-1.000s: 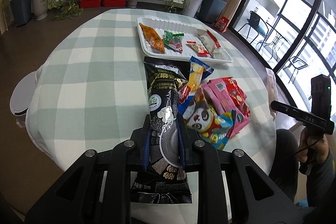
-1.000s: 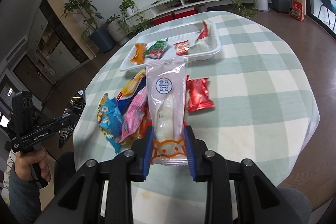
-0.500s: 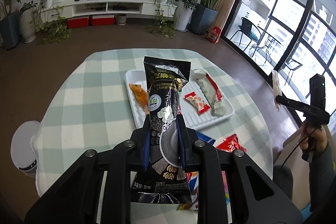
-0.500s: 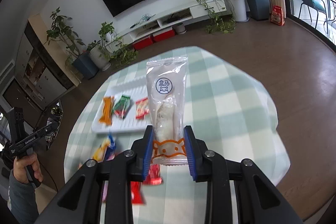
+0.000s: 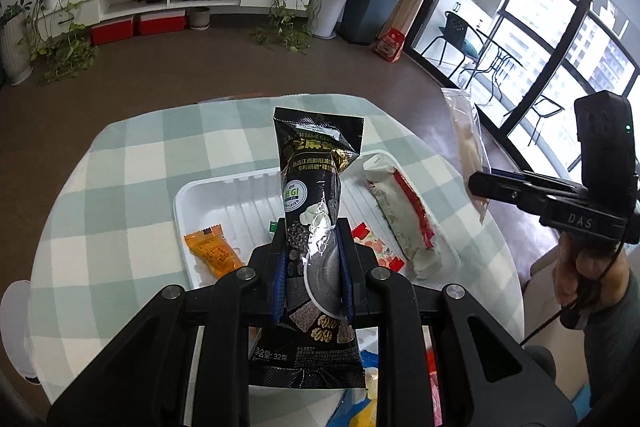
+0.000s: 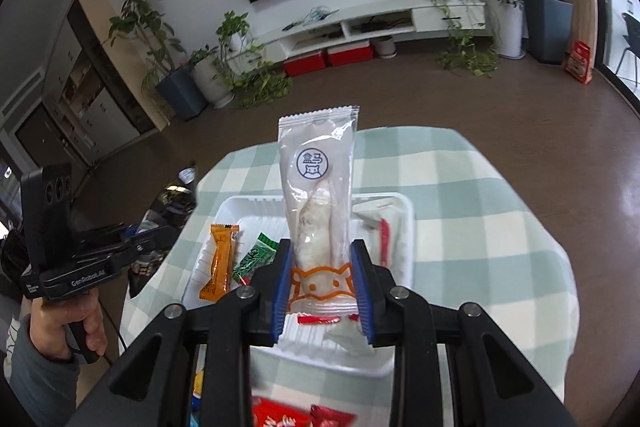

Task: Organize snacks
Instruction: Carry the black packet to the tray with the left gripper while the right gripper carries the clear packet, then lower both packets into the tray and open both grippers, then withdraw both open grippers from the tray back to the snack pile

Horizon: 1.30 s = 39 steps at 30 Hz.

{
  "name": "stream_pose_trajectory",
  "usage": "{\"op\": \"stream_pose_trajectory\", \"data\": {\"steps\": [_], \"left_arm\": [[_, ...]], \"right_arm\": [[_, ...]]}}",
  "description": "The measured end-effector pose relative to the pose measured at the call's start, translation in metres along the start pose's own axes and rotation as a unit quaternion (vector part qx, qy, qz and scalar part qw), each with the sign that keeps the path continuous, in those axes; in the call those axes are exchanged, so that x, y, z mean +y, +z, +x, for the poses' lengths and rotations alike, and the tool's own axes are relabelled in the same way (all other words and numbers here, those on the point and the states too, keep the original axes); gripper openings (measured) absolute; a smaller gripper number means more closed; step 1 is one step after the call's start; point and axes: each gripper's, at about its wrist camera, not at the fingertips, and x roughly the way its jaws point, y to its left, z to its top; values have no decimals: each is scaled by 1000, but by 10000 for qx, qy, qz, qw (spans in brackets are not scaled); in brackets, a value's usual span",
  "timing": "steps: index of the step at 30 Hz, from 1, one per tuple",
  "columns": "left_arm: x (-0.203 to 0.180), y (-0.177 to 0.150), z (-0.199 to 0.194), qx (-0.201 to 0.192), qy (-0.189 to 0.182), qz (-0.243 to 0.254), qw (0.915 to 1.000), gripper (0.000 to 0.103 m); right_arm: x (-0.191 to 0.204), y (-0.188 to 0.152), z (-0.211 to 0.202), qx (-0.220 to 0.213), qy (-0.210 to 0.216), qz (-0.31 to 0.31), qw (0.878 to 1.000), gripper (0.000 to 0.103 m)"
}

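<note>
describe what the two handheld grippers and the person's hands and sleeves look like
Both grippers are matte black with silver round bolts and blue finger pads. The right gripper has white "DAS" lettering, a boxy black module with a green light, and a thin black cable. The left gripper reads "GenRobot.AI" and its box has round lenses. Both hands are bare, with grey sleeves.

Gripped a black sesame packet (image 5: pixel 316 227) upright between the left gripper (image 5: pixel 312 267) fingers, above the white tray (image 5: pixel 224 195). Saw an orange packet (image 5: pixel 214 255) and a red-and-white bar (image 5: pixel 404 215) lying in it. Held, at right, perhaps a clear packet (image 5: pixel 466 147).
</note>
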Motion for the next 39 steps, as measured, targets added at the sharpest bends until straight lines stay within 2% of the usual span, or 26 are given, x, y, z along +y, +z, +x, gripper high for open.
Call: {"op": "stream_pose_trajectory", "data": {"steps": [7,16,28,31,32,33,35,39], "left_arm": [[13,-12,55,279,59,-126,9995,19],[11,-26,93,430,171,-80,9989,20],[11,-27,114,513,306,-93,9982,23],[14,-28,111,475,335,-131,9982,29],[14,-28,109,470,342,-149,9982,34],[15,-27,107,455,355,-161,9982,47],[15,-28,102,387,354,-178,9985,57],[11,-27,92,296,315,-155,9989,57]], "right_arm": [[8,-4,64,571,-67,-160,9982,31],[10,-16,107,1122,-268,-159,9932,31],[17,-24,120,1198,-480,-260,9913,35],[17,-24,120,1148,-477,-212,9920,37],[18,-25,120,1137,-487,-214,9921,37],[18,-24,118,1120,-504,-232,9922,37],[19,-24,115,1100,-540,-263,9921,37],[19,-24,106,1039,-570,-254,9926,37]]}}
